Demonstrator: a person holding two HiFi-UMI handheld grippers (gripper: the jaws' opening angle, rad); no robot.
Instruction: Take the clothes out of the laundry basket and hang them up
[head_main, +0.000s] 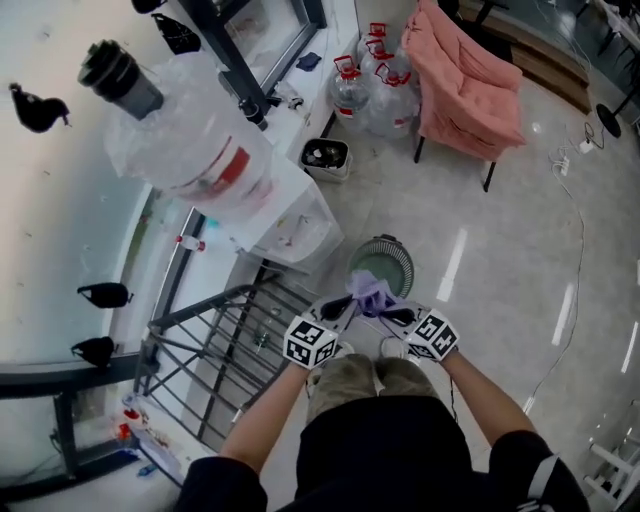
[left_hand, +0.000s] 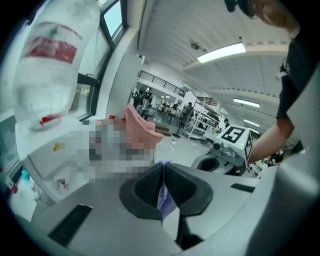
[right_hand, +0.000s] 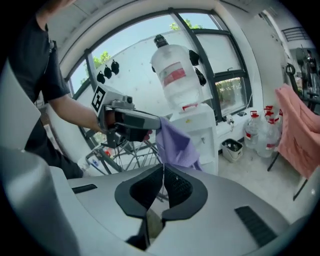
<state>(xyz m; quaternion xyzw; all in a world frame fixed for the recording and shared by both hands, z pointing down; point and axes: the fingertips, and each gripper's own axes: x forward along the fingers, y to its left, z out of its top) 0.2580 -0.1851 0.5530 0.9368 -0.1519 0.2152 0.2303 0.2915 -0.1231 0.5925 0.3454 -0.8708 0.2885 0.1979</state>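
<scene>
As left gripper (head_main: 345, 303) and right gripper (head_main: 398, 316) both clamp the purple garment (head_main: 373, 293) above the laundry basket (head_main: 392, 262) | step: garment out, unhung | next: likely carry to drying rack (head_main: 215, 345), drape.

— Left gripper (left_hand: 162, 166)?
— Clamped shut on purple cloth (left_hand: 165, 197), nose tipped down, bare forearm (head_main: 262, 420) stretched out behind.
— Right gripper (right_hand: 162, 169)?
— Shut too, pinching the same cloth at the tips, just beside the left claw, angled toward it.

Water dispenser (head_main: 292, 218), pink armchair (head_main: 465, 85), spare water jugs (head_main: 368, 92), small bin (head_main: 326, 158)
</scene>
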